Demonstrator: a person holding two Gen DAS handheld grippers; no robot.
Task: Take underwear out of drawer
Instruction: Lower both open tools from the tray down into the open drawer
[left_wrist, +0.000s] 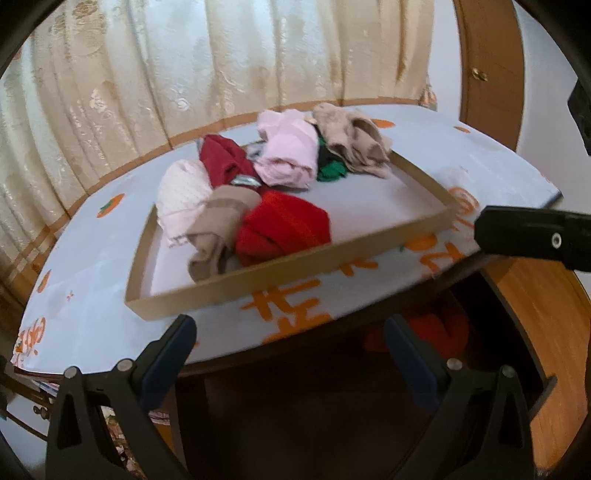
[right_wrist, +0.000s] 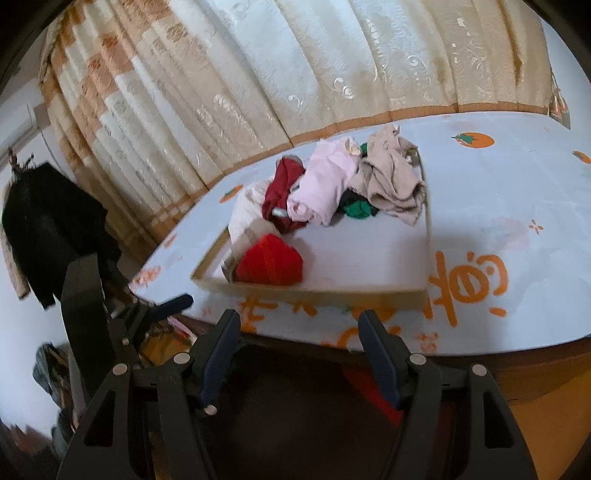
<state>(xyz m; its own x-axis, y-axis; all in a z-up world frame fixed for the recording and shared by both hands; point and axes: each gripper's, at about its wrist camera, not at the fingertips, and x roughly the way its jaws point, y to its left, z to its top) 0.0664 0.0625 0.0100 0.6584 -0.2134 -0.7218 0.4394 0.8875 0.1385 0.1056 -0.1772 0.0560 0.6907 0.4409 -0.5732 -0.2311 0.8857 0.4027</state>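
A shallow cardboard tray lies on the table and holds several crumpled pieces of underwear: a red one at the front, plus pink, beige, dark red and white ones behind. Under the table's front edge a drawer stands open and dark, with a red-orange garment dimly visible inside. My left gripper hovers open over the drawer, nothing between its fingers. My right gripper is also open and holds nothing, just before the table edge.
The table wears a pale blue cloth printed with orange fruit and characters. Cream curtains hang close behind it. A wooden door stands at the right. Dark clothing hangs at the left, with clutter below it.
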